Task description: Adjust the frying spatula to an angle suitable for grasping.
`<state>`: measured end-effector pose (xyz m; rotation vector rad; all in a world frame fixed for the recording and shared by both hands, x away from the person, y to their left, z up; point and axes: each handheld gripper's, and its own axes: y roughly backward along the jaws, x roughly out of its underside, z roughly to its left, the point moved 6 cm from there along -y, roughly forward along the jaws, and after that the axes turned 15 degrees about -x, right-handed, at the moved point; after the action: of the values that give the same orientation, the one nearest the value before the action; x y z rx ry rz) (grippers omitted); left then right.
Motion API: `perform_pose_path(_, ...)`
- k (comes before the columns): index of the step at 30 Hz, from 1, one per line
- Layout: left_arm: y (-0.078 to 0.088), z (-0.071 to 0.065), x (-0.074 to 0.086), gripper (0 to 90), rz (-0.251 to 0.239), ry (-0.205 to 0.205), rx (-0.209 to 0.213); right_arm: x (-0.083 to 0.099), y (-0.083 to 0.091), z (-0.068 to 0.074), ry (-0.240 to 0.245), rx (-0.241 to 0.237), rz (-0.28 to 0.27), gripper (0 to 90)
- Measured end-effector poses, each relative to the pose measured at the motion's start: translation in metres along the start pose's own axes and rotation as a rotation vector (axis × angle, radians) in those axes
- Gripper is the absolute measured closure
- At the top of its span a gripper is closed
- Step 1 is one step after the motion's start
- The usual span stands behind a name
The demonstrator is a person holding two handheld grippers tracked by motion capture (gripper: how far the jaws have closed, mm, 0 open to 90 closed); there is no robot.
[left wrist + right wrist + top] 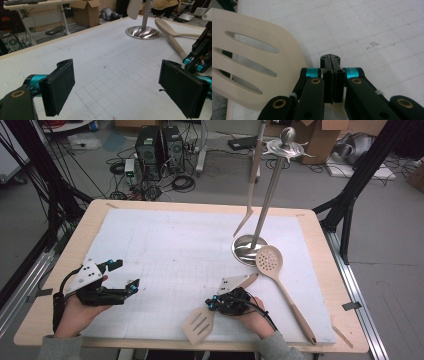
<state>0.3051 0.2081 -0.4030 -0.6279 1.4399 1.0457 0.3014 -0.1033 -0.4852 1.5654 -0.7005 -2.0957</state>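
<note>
right gripper [333, 82] jaws clamped on flat, slotted pale wooden spatula [249, 57] overhanging the near foam mat [165, 245] edge; left gripper [125, 87] jaws apart, bare gridded mat ahead.

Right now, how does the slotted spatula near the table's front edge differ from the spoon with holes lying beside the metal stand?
The spatula has a flat, squarish blade with three long slots; the spoon has a round bowl dotted with small holes. The spatula sits at the shut right claw, its blade at the table's front edge; the spoon lies free on the mat, touched by no claw. Both are pale and wood-coloured.
</note>
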Motion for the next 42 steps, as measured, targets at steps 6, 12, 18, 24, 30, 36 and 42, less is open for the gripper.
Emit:
perform_pose_path(6, 0.0, -0.001, -0.001, 13.8, -0.005, 0.0, 0.004, 0.0, 0.03, -0.003, 0.023, 0.073, -0.054, 90.0)
perform_pose_path(12, 0.0, -0.002, -0.002, 13.8, -0.006, -0.003, 0.005, 0.021, 0.062, -0.01, -0.038, 0.141, -0.058, 90.0)
perform_pose_path(18, -0.001, -0.003, -0.002, 13.8, -0.005, -0.008, 0.01, 0.039, 0.067, -0.017, -0.076, 0.152, -0.041, 90.0)
perform_pose_path(24, -0.002, -0.003, -0.001, 13.8, -0.001, -0.003, 0.011, 0.045, 0.064, -0.025, -0.097, 0.169, -0.018, 90.0)
perform_pose_path(30, -0.002, -0.004, -0.001, 13.8, -0.002, -0.006, 0.011, 0.037, 0.06, -0.03, -0.089, 0.168, -0.056, 90.0)
perform_pose_path(36, -0.003, -0.005, 0.0, 13.8, 0.005, -0.004, 0.01, 0.034, 0.058, -0.032, -0.065, 0.164, -0.042, 90.0)
perform_pose_path(42, -0.003, -0.005, 0.0, 13.8, 0.001, -0.005, 0.01, 0.029, 0.053, -0.035, -0.062, 0.165, -0.045, 90.0)
